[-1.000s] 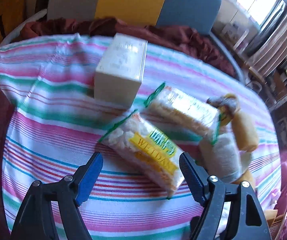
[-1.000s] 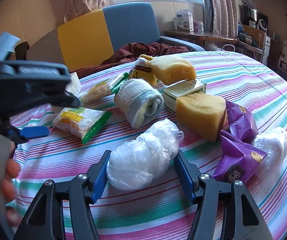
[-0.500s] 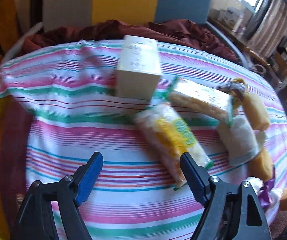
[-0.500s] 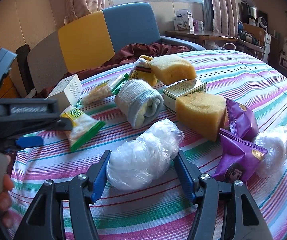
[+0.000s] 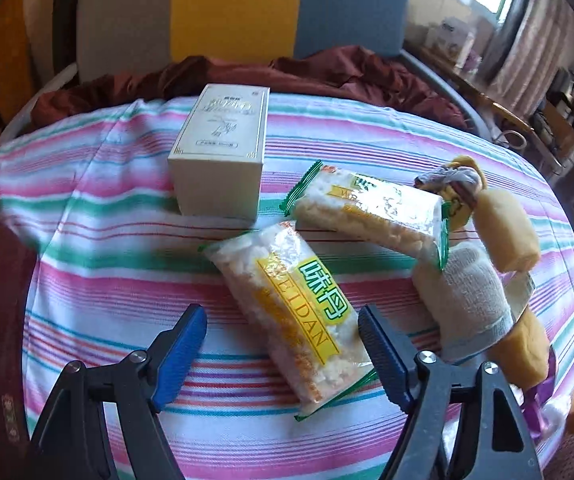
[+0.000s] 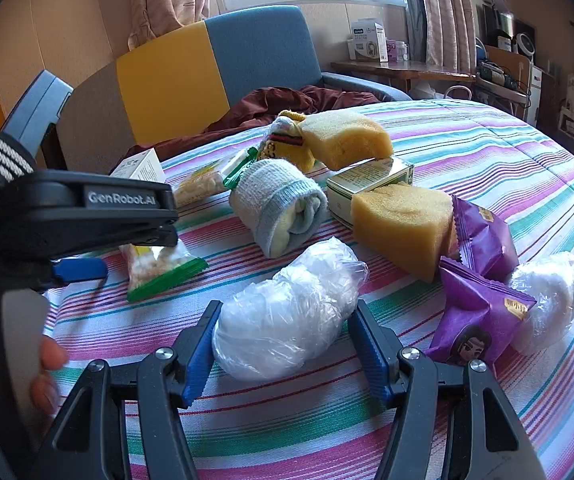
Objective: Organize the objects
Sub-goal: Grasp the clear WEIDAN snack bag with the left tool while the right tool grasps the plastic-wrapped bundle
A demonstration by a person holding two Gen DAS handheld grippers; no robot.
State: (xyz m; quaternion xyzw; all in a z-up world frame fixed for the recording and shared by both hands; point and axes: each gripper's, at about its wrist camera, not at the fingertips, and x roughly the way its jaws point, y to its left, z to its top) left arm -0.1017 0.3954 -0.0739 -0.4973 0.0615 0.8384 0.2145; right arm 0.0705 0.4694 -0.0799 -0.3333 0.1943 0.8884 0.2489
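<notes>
My left gripper (image 5: 283,336) is open, with a yellow-labelled rice cracker packet (image 5: 299,320) lying between its jaws on the striped cloth. A second cracker packet (image 5: 367,212) and a cream box (image 5: 223,152) lie beyond it. My right gripper (image 6: 283,340) is open around a clear plastic-wrapped white bundle (image 6: 287,312) that rests on the cloth. The left gripper's body (image 6: 67,212) shows in the right wrist view, over the cracker packet (image 6: 159,264).
A rolled grey sock (image 6: 283,208), yellow sponges (image 6: 403,224), a green box (image 6: 371,180), purple snack packets (image 6: 479,312) and another wrapped bundle (image 6: 547,300) crowd the round table (image 6: 487,140). A chair (image 6: 215,68) with maroon cloth stands behind.
My left gripper swung left, then back and closer, so the yellow-labelled packet now lies between its jaws. The right gripper and the bundle have not moved.
</notes>
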